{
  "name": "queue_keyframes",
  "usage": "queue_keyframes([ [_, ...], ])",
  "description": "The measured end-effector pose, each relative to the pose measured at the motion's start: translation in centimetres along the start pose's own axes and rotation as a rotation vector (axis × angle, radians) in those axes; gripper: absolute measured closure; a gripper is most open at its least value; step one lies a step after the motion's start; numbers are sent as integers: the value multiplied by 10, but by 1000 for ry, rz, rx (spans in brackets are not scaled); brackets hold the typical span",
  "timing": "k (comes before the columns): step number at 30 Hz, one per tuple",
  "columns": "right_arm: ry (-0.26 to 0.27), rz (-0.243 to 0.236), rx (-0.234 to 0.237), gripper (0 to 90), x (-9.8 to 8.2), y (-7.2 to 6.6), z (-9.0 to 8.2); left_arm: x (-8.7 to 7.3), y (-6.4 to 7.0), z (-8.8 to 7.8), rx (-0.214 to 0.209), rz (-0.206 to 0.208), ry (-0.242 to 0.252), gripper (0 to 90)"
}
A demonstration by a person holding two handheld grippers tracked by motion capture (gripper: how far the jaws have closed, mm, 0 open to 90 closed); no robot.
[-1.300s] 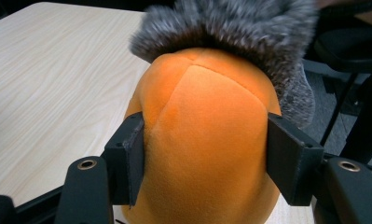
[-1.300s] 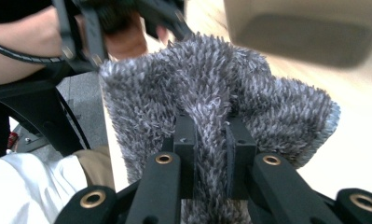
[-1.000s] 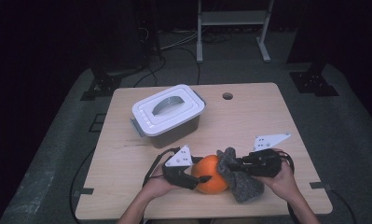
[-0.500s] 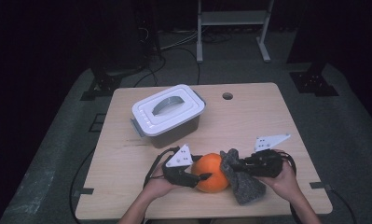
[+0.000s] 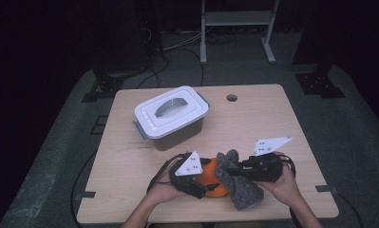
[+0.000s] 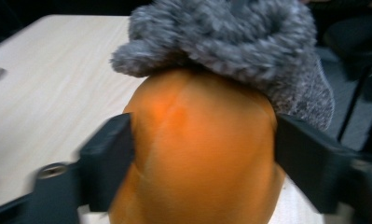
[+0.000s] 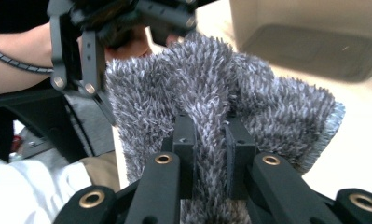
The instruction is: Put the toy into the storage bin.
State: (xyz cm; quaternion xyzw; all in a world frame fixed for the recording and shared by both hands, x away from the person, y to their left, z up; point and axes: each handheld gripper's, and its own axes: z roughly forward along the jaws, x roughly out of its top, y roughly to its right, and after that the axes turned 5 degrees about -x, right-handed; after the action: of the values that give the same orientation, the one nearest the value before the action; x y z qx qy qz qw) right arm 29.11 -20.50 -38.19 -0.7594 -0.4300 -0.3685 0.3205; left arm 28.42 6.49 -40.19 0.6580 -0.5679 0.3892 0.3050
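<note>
An orange ball (image 5: 211,178) lies near the table's front edge, between the jaws of my left gripper (image 5: 203,183). In the left gripper view the ball (image 6: 202,149) bulges between both black jaws, which touch its sides; these jaws have just been opening. A fuzzy grey sock (image 5: 241,187) drapes over the ball's right side and top (image 6: 230,37). My right gripper (image 5: 232,168) is shut on the sock, and in its own view the two pads (image 7: 186,140) pinch a fold of the grey pile (image 7: 207,93).
A grey plastic box with a white handled lid (image 5: 170,114) stands at the table's back left. A small round hole (image 5: 232,98) sits near the far edge of the wooden table (image 5: 272,123). Dark floor, cables and stands surround it.
Both hands stay where they were at the front edge. The ball and sock keep their place between the grippers.
</note>
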Motion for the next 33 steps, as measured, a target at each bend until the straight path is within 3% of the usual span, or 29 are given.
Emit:
queue_keyframes([
  [3, -5, 5, 14, 775, -4, 2, -1, -3, -5, 3, -8, -25, -19, 82],
  [4, -7, 2, 10, 775, -4, 3, -1, -7, -8, 5, -32, -48, -23, 82],
  [8, -17, 17, 3, 775, -8, 9, -3, -13, -11, 4, -57, -42, -16, 156],
  [10, -29, 27, -11, 775, -11, 12, -4, -13, -10, 0, -35, -25, -7, 285],
  [12, -48, 36, -41, 775, -14, 16, -6, -11, -10, -5, -8, -18, -11, 350],
  [14, -35, 45, -53, 778, -14, 17, -10, -6, -9, -8, 21, -9, -23, 365],
  [16, -5, 37, -59, 779, -10, 13, -12, -2, -5, -9, 88, 35, -58, 374],
  [18, 30, 29, -43, 779, -5, 8, -12, 2, -3, -9, 137, 48, -84, 376],
  [21, 46, 17, -37, 777, 2, 2, -7, 1, -3, -6, 153, 30, -81, 375],
  [23, 41, 13, -36, 777, 2, 1, -4, 0, -3, -5, 147, 23, -85, 361],
  [24, -2, 14, -44, 777, -3, 3, 5, 0, -2, -3, 130, 25, -101, 341],
  [25, -3, 23, -38, 777, -5, 5, 7, 0, 0, -2, 126, 22, -98, 331],
  [27, -10, 36, -34, 777, -8, 9, 6, 0, 1, 0, 110, 18, -91, 313],
  [30, -21, 51, -65, 776, -12, 15, 1, 1, 4, 2, 75, 21, -85, 284],
  [33, -38, 82, -91, 774, -19, 23, -3, 1, 7, 5, 3, 32, -68, 280],
])
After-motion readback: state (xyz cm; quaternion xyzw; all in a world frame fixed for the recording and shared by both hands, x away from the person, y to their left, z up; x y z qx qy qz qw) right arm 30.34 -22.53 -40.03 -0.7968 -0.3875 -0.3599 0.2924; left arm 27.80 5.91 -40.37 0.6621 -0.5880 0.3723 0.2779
